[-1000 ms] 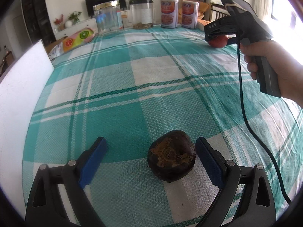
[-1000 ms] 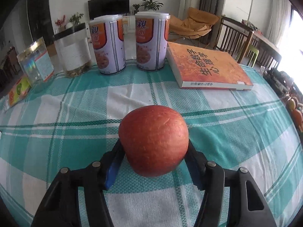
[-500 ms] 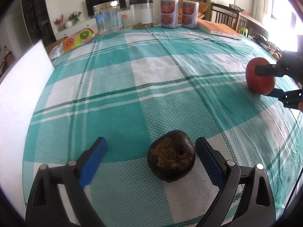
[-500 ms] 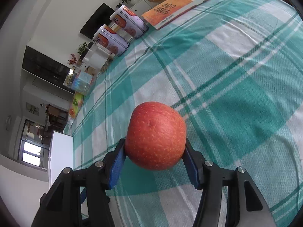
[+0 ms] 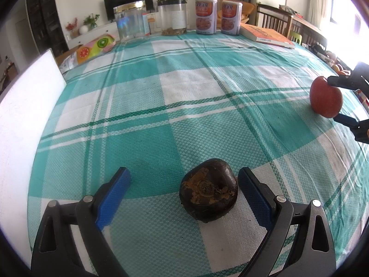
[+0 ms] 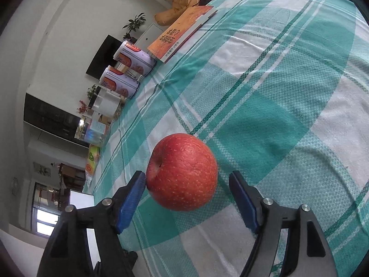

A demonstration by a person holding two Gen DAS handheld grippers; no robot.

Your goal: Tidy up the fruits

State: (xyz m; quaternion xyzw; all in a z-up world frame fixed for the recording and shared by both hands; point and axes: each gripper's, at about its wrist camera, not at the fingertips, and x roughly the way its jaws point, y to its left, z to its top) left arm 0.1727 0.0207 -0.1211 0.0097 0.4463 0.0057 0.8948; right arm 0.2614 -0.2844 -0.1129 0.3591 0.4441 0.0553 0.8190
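A dark brown-purple fruit (image 5: 208, 190) lies on the green checked tablecloth (image 5: 184, 97), between the fingers of my left gripper (image 5: 184, 188), which is open and not touching it. A red apple (image 6: 182, 175) sits on the cloth between the fingers of my right gripper (image 6: 188, 188). Its jaws have spread: the left pad still touches the apple, the right pad stands clear. The apple (image 5: 325, 97) and right gripper also show at the right edge of the left wrist view.
At the table's far edge stand a glass jar (image 5: 130, 20), a clear container (image 5: 174, 18), two orange tins (image 5: 206, 16) and an orange book (image 5: 267, 35). A fruit-print bag (image 5: 94, 47) lies far left. A white board (image 5: 25, 106) stands along the left.
My right gripper swung down and tilted sideways, brought the apple to the cloth at the right side, and opened its jaws. My left gripper and the dark fruit have not moved.
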